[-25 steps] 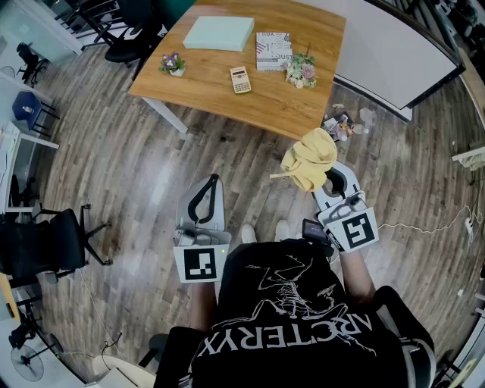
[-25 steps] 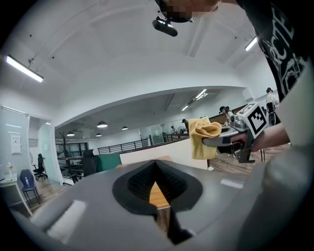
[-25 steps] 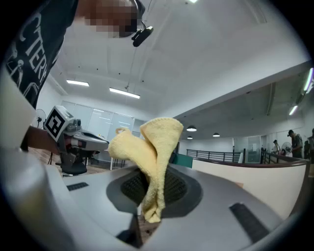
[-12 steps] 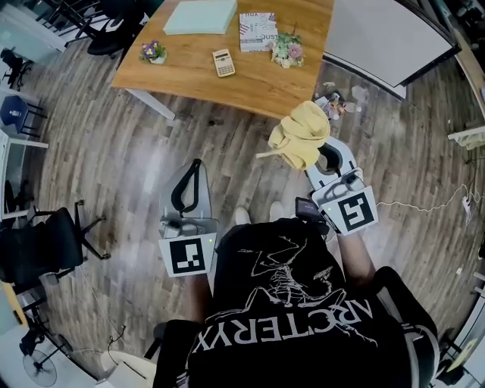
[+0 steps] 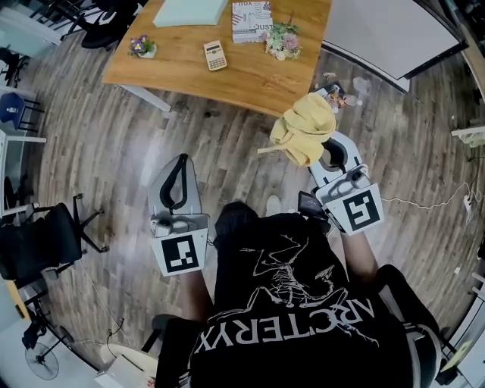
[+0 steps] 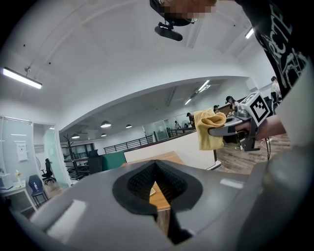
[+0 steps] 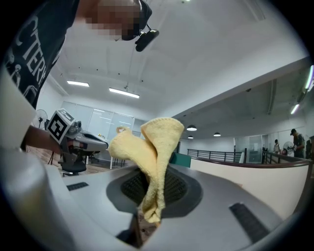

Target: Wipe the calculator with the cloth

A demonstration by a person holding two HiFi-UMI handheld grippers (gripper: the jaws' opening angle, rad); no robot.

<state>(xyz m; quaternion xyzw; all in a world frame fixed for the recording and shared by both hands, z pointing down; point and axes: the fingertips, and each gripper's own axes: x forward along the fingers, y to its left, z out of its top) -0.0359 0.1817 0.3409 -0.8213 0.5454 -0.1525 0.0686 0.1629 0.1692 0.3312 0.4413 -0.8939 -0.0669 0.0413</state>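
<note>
The beige calculator [image 5: 215, 55] lies on the wooden table [image 5: 250, 76] at the top of the head view, far from both grippers. My right gripper [image 5: 327, 144] is shut on a yellow cloth [image 5: 305, 129], which bunches up above its jaws. In the right gripper view the cloth [image 7: 151, 162] hangs pinched between the jaws of that gripper [image 7: 151, 198]. My left gripper [image 5: 179, 161] is held over the floor, jaws together with nothing in them. From the left gripper view the left gripper [image 6: 156, 165] faces the table, and the cloth [image 6: 209, 131] shows off to the right.
The table also carries a pale green box [image 5: 191, 10], a printed book [image 5: 251, 19], a flower bunch [image 5: 281, 39] and a small flower pot [image 5: 141, 47]. A black office chair [image 5: 53, 239] stands at the left. A white board [image 5: 394, 34] lies on the floor beside some litter [image 5: 337, 91].
The table has slid up and left in the head view. The left gripper has drifted left. The right gripper still holds the cloth.
</note>
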